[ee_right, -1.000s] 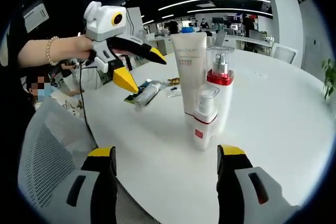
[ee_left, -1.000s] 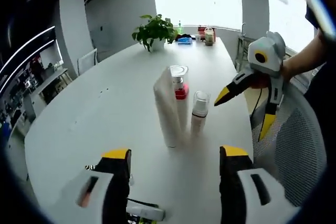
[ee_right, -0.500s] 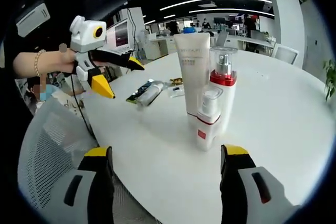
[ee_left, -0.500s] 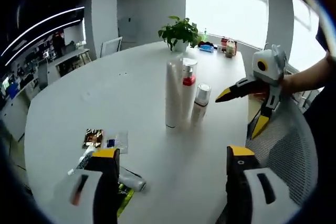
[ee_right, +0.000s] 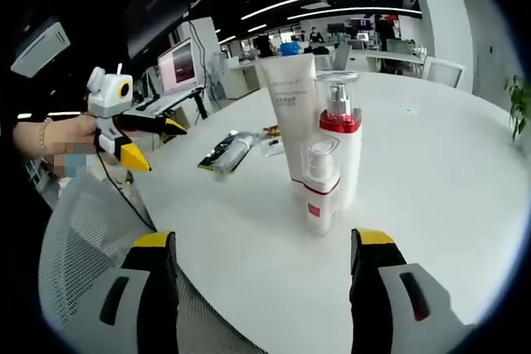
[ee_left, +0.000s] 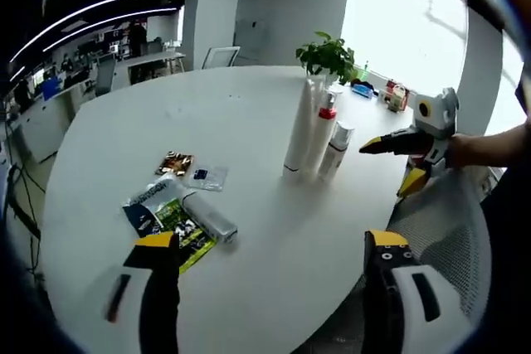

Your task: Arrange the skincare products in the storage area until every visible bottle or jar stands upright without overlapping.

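Standing upright just ahead of right gripper (ee_right: pixel 260 283), jaws wide & empty: tube (ee_right: pixel 289 126), pump bottle (ee_right: pixel 337 151), small bottle (ee_right: pixel 318 186). Left gripper (ee_left: pixel 270 275) wide too, lying tube (ee_left: pixel 209 217) near its left jaw.

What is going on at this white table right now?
A person holds a gripper in each hand over a round white table. The left gripper and the right gripper are both open and hold nothing. Three skincare products stand upright close together: a tall white tube, a red-collared pump bottle and a small pump bottle. One more tube lies on its side among flat sachets.
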